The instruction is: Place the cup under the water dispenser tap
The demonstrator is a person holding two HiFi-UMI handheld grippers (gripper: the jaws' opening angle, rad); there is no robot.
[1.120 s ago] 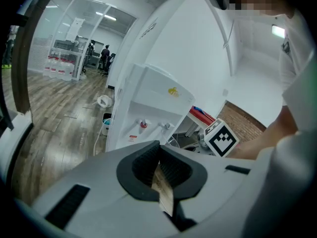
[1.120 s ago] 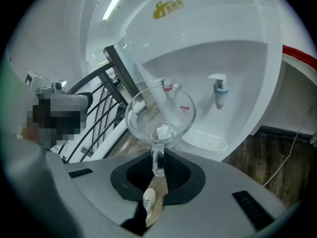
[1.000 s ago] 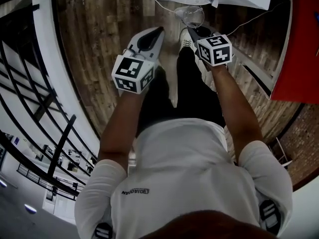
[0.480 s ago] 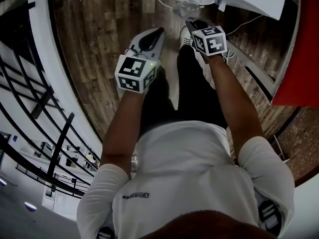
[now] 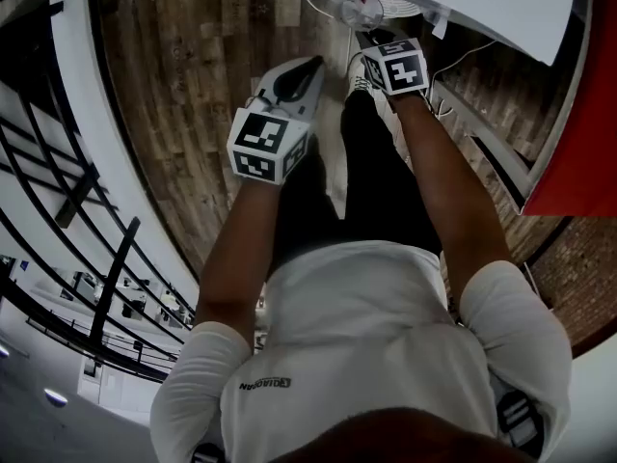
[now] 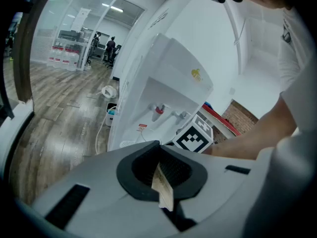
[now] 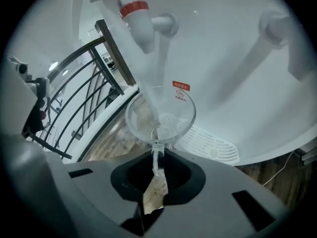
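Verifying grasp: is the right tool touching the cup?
Touching. Right gripper view shows the right tool shut on the cup by its handle.

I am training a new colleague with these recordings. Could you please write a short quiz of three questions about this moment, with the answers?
1. True or false: the left claw holds the cup.
2. Where is the cup?
A) lying on the wooden floor
B) held in the right claw, close to a tap of the water dispenser
C) standing free on the drip tray, with no claw on it
3. Fill in: the collar on the tap nearest the cup is ____.

Key: 1 false; 2 B; 3 red.
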